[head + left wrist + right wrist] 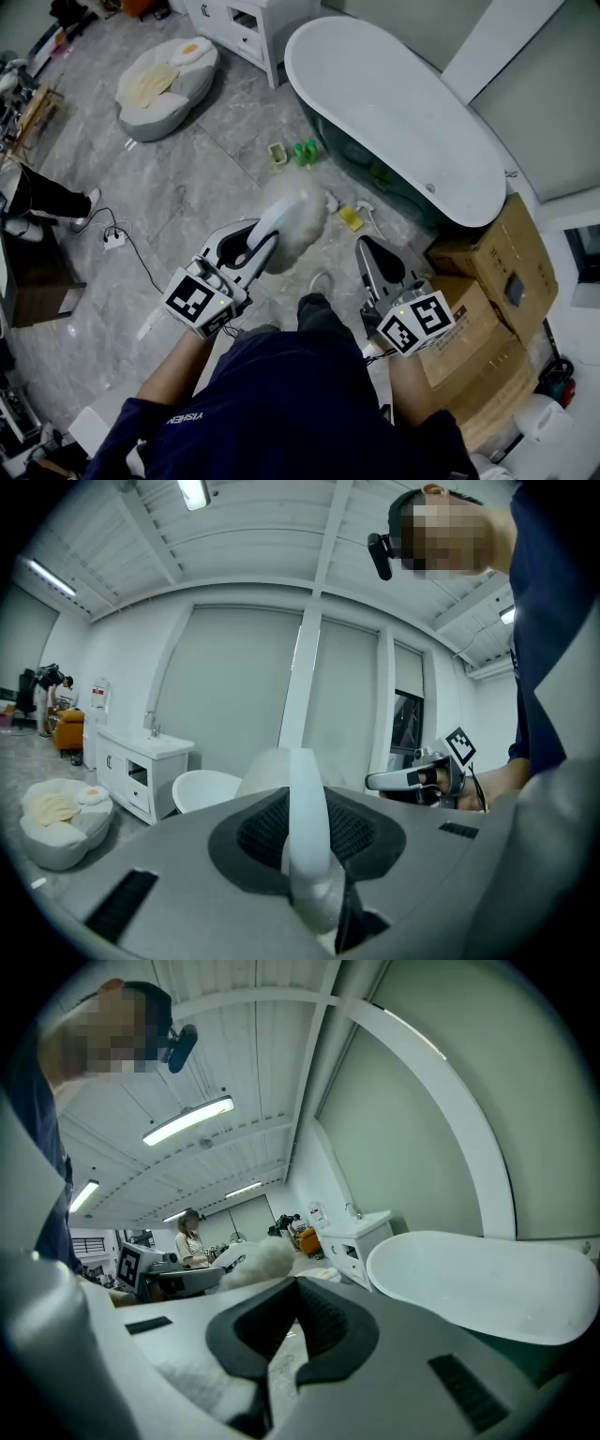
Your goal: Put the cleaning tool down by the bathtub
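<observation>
Left gripper (267,236) clamps the cleaning tool (296,223) by its white handle, fluffy head held up just short of the bathtub (394,112). Right gripper (367,247), beside the bathtub, is closed on nothing.

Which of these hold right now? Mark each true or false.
1. The left gripper is clamped on the cleaning tool by its white handle. True.
2. The cleaning tool lies on the floor. False: the left gripper holds it above the floor.
3. The right gripper holds a green bottle. False: nothing is between its jaws; the green bottles stand on the floor beside the bathtub.
4. Cardboard boxes sit at the bathtub's near end. True.
</observation>
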The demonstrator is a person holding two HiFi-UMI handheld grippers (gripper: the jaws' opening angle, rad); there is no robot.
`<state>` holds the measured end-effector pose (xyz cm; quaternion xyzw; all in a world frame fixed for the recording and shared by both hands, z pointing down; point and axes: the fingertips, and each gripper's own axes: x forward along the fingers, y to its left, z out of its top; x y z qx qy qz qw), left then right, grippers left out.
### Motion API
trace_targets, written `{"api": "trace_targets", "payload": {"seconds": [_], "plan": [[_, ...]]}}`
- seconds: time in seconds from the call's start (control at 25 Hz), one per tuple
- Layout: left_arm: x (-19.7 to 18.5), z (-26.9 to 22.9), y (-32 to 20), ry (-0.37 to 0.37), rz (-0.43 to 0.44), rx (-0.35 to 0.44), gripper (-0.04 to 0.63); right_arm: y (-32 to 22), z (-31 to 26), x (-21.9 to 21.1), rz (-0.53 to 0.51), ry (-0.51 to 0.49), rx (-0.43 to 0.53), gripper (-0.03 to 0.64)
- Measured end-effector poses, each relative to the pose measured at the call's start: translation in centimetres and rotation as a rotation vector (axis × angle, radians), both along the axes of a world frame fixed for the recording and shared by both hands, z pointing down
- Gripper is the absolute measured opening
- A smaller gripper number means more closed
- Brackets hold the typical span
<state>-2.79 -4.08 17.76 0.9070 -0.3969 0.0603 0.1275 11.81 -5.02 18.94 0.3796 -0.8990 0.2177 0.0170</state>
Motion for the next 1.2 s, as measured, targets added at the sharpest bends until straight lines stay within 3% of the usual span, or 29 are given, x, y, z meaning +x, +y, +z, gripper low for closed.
{"api": "trace_targets", "payload": {"seconds": [0.2, 0.76, 1.2], "plan": [[2.5, 0.8, -6.0, -0.010, -0.052, -0.035, 0.109, -6.6, 1.3, 2.6, -0.037, -0.005, -0.028, 0.005], [2.6, 4.2, -11.1, -0.032, -0.141, -0.048, 0.109, -12.3, 4.2, 2.6, -0.131, 0.042, -0.026, 0.005], [1.3, 10.0, -15.8, -0.064, -0.167, -0.125, 0.109, -17.6, 9.6, 1.3, -0.156, 0.057, -0.081, 0.005]]}}
